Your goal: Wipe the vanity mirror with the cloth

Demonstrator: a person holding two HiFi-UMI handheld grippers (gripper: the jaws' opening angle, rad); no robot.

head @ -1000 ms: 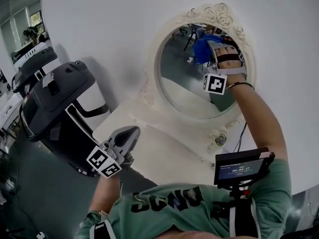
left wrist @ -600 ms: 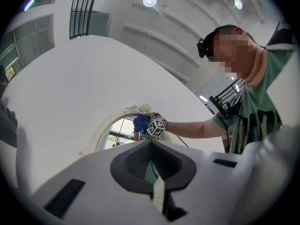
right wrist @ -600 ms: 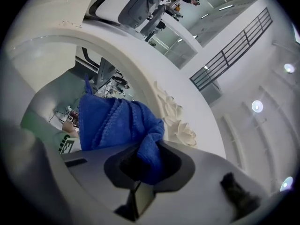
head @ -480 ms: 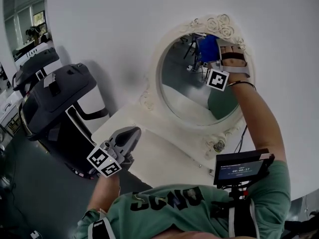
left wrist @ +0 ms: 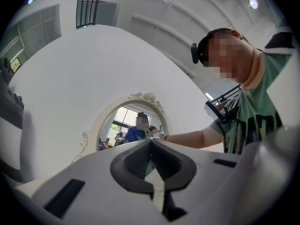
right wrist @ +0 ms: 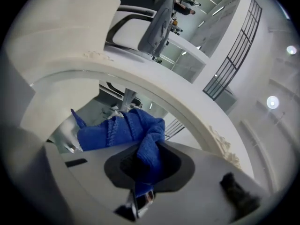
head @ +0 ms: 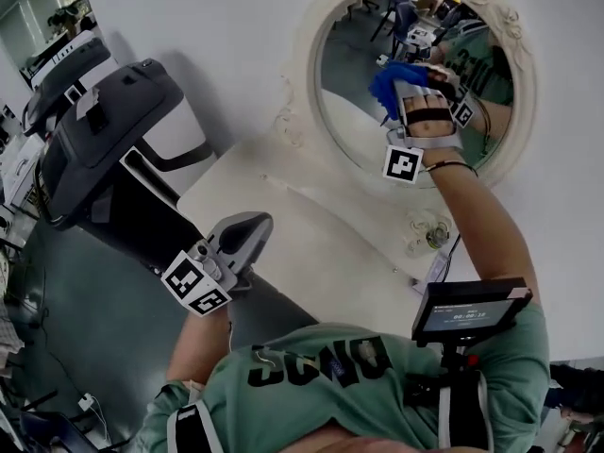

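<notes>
An oval vanity mirror [head: 363, 83] in an ornate cream frame [head: 300, 92] stands on a white vanity top [head: 311, 243] against the wall. My right gripper [head: 401, 88] is raised to the glass and shut on a blue cloth [head: 389, 81], which presses on the mirror's middle. In the right gripper view the blue cloth [right wrist: 126, 128] bunches out of the closed jaws against the glass [right wrist: 70, 125]. My left gripper [head: 247, 234] hangs low over the vanity's front edge, shut and holding nothing. The left gripper view shows the mirror [left wrist: 131, 128] far ahead, beyond closed jaws.
A dark grey and white machine [head: 104, 140] stands left of the vanity. A small glass ornament [head: 429, 239] sits at the mirror's base. A small screen [head: 467, 314] is mounted at the person's right side. Grey floor [head: 85, 338] lies below left.
My right gripper has swept the blue cloth from the mirror's upper part down toward its middle. The head view has shifted, so the mirror sits higher. The left gripper has stayed put.
</notes>
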